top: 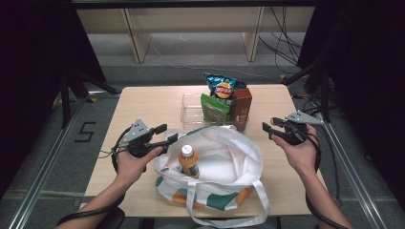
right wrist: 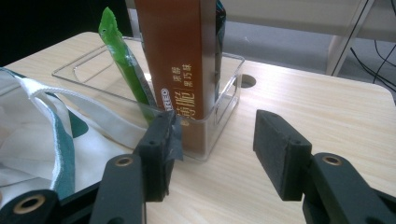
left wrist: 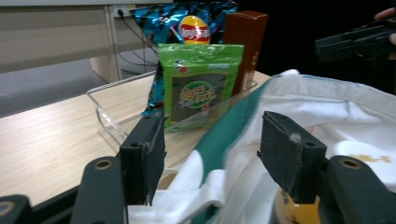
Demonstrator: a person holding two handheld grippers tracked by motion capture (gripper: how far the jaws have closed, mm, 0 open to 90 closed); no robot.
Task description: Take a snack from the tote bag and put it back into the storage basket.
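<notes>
On the left, the left gripper (top: 165, 134) sits at the near-left rim of the white and green tote bag (top: 224, 157), its fingers (left wrist: 147, 154) apart with a fold of the bag's edge between them but not visibly pinched. It looks as though this hand is about to take hold of the rim to keep the mouth open. Inside the bag an orange-capped bottle (top: 188, 161) already stands upright, so one item appears packed.

Behind the bag, the clear tray (top: 188, 110) on the tabletop (top: 143, 102) holds three things yet to go: a green seaweed packet (top: 214, 109), a blue chip bag (top: 223, 88) behind it, and a brown box (top: 241, 106) at the tray's right end.

On the right, the right gripper (top: 270, 131) hovers near the tray's right corner, fingers (right wrist: 280, 149) apart and holding nothing, pointed toward the brown box. By my reading the packing is early, roughly a quarter done.
</notes>
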